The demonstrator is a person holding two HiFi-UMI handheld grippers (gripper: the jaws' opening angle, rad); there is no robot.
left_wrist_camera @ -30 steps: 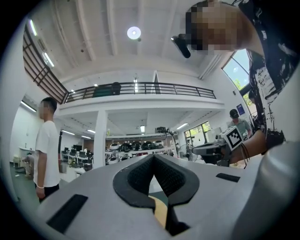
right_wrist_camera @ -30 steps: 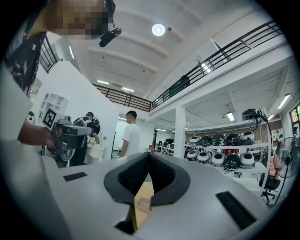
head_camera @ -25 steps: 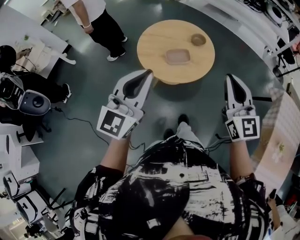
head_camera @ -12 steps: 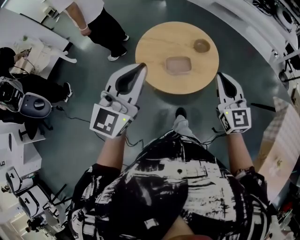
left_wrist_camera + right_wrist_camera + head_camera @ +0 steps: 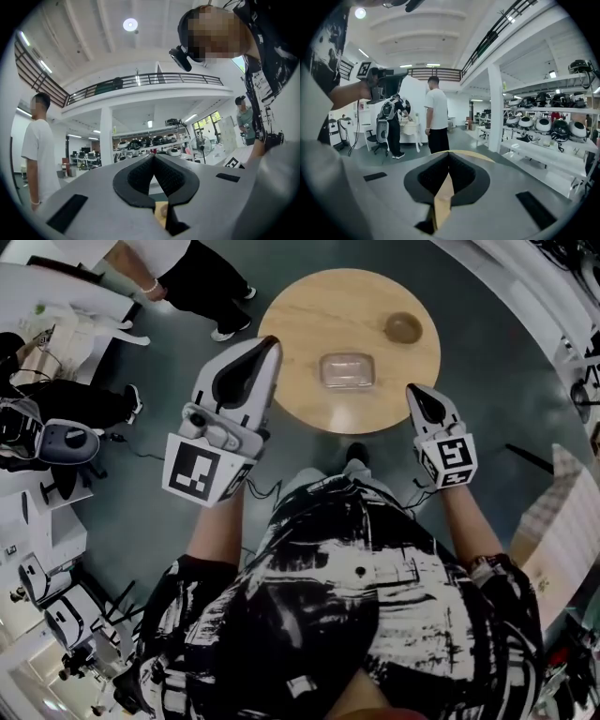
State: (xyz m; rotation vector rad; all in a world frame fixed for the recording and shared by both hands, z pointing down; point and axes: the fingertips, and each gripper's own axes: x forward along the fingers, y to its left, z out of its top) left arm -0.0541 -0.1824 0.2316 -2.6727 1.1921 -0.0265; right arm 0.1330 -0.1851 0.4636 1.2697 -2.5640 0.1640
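Left gripper point(image 5: 270, 343): jaws pressed together, empty; I've brought its tip over the surface's near edge.
Right gripper point(image 5: 413, 392): closed on nothing, now tipped down to the rim.
Surface point(image 5: 300, 306): round, wooden, closer than before.
Clear container point(image 5: 347, 369): mid-surface, between both grippers.
Bowl point(image 5: 403, 328): beyond it.

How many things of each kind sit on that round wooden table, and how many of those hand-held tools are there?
Clear tray: 1
Brown bowl: 1
Hand-held tools: 2, the left gripper and the right gripper, both with jaws shut and empty
Total: 4
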